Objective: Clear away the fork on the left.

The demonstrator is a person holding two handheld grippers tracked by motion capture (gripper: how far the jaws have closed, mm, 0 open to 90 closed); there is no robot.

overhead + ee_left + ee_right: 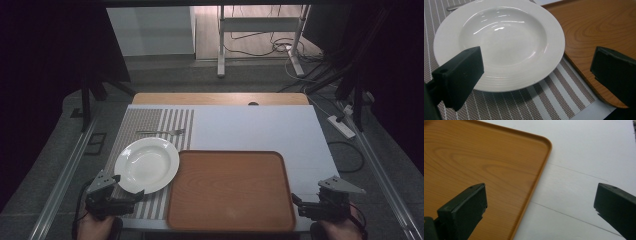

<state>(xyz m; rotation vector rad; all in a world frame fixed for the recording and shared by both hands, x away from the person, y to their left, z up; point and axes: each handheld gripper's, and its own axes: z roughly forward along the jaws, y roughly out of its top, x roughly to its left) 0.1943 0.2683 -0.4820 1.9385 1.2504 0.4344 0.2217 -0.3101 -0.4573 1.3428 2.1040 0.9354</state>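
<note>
While both claws are held wide open and empty, the left claw (131,196) is poised at the round white ceramic plate (499,42); its near rim must be straddled, then gripped, probably for the brown wooden tray (230,190) alongside.

The plate (147,165) is plain glossy white, with faint concentric ridges on its rim. The placemat (150,122) under it is brown-and-white woven, with fine white lines on one part and broad white stripes on the other. The tray (230,191) is orange-brown with wood grain. The bench (260,127) is plain white. The fork (161,132) is silver-grey. Both grippers' fingers (461,75) are matt black.
</note>
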